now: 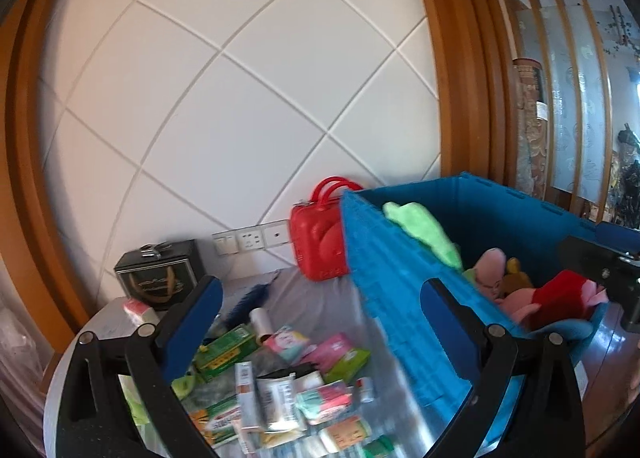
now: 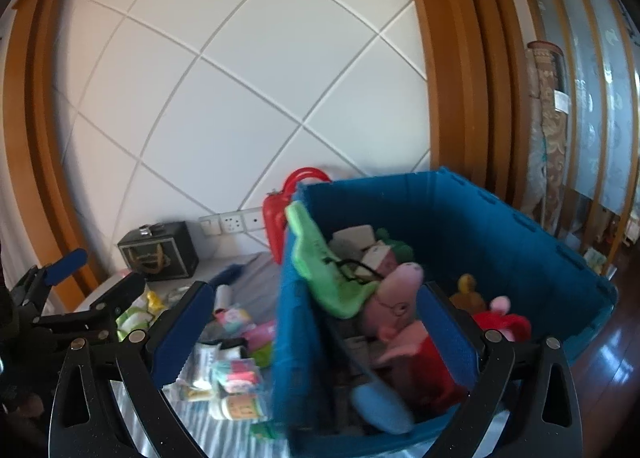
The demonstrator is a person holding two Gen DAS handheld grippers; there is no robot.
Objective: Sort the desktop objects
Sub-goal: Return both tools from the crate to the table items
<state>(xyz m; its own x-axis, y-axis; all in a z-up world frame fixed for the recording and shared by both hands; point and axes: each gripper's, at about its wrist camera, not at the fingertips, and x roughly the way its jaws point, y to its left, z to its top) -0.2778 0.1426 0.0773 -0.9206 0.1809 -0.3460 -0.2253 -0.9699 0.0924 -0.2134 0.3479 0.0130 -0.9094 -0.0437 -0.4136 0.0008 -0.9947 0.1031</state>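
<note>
Two jaws wide – blue crate point(image 2: 480, 225) wall between them, packets point(image 1: 280, 390) below

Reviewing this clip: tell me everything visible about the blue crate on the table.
The blue crate is a deep, open-topped bin of what looks like rigid plastic, with ribbed outer walls and notched rim edges. It stands upright on the table's right side, beside the scattered packets. It holds soft toys: a green plush draped over its near-left corner, a pink pig plush and red fabric. A red handled case stands just behind its left corner; contact is unclear. Neither gripper touches it.
</note>
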